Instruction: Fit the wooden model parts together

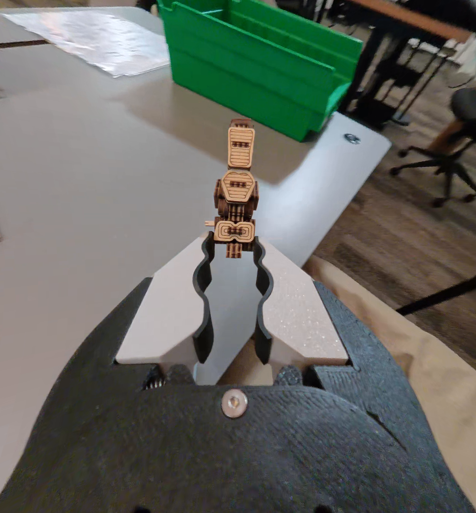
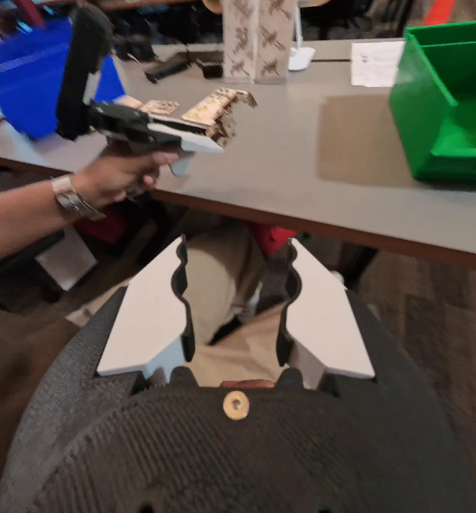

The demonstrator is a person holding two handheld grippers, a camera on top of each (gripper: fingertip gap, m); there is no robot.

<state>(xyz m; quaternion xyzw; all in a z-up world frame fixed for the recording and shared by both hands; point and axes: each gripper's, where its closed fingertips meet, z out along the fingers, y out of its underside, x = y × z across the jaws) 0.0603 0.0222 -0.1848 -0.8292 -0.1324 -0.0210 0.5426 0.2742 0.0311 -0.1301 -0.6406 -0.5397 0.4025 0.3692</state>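
Observation:
My left gripper (image 1: 233,242) is shut on a wooden model (image 1: 238,183), a stack of laser-cut plates with engraved lines, held by its lower end above the grey table (image 1: 92,166). In the right wrist view the same model (image 2: 220,113) sticks out of the left gripper (image 2: 211,136), held in a person's hand above the table's front edge. My right gripper (image 2: 236,244) is open and empty, below and in front of the table edge, over the person's lap. Flat wooden part sheets (image 2: 160,107) lie on the table behind the left gripper.
A green bin (image 1: 247,69) stands at the table's far right; it also shows in the right wrist view (image 2: 447,105). A blue bin (image 2: 37,83) sits at the left. A patterned box (image 2: 256,41) and a white paper (image 2: 375,63) stand at the back. An office chair (image 1: 453,155) stands beyond the table. My right fingertips sit around 25 cm from my left ones.

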